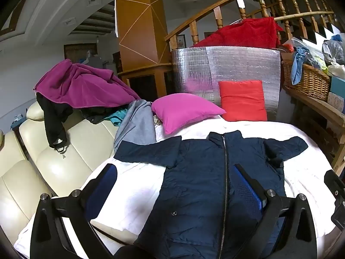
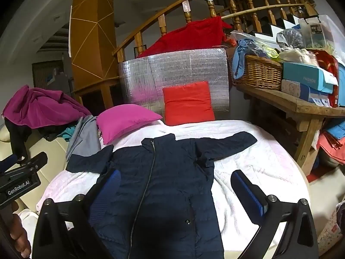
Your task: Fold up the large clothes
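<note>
A navy puffer jacket (image 1: 198, 183) lies flat, front up and zipped, on the white bed cover (image 1: 133, 190), with both sleeves spread sideways. My left gripper (image 1: 173, 168) hovers open over the jacket's left half, its blue pads (image 1: 248, 190) wide apart and nothing between them. In the right wrist view the same jacket (image 2: 163, 183) lies below my right gripper (image 2: 175, 173), which is also open and empty over the jacket's right half. The left gripper (image 2: 23, 159) shows at that view's left edge, with a hand (image 2: 17, 233) below it.
A magenta pillow (image 1: 185, 110) and a red pillow (image 1: 243, 101) sit at the bed's head against a silver foil board (image 1: 226, 69). On the left, a cream sofa (image 1: 64, 155) carries magenta, black and grey garments. A wooden bench (image 2: 301, 105) on the right holds a wicker basket (image 2: 258, 73) and boxes.
</note>
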`<state>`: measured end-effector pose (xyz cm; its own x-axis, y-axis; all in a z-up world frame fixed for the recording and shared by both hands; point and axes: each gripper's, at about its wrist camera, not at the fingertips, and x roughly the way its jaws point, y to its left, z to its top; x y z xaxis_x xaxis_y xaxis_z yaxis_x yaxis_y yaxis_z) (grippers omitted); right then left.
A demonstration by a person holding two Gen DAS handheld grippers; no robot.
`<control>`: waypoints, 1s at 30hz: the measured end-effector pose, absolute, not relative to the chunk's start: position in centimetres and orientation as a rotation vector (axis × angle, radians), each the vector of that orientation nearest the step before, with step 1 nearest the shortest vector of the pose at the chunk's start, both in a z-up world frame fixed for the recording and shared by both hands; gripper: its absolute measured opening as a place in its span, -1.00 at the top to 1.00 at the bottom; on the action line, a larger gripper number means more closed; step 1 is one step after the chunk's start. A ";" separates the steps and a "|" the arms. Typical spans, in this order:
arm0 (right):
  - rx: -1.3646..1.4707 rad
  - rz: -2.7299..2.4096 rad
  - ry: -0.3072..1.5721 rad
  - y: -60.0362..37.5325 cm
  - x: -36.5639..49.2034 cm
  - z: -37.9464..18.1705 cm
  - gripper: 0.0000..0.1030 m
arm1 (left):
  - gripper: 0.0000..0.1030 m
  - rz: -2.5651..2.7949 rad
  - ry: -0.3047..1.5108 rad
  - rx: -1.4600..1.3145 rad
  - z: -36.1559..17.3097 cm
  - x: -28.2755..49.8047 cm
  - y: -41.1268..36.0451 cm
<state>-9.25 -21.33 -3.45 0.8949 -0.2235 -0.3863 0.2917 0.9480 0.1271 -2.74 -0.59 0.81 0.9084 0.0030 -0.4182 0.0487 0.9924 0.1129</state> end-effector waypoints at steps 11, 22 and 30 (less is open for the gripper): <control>0.185 -0.266 0.386 -21.7 -9.0 -3.8 -1.00 | -1.00 -0.026 0.436 0.119 0.9 -2.7 -0.2; 0.180 -0.266 0.406 -20.7 -9.0 -4.3 -1.00 | -1.00 -0.024 0.440 0.115 0.6 -2.5 0.3; 0.181 -0.269 0.416 -20.6 -9.0 -4.1 -1.00 | -1.00 -0.021 0.443 0.112 0.5 -2.5 0.2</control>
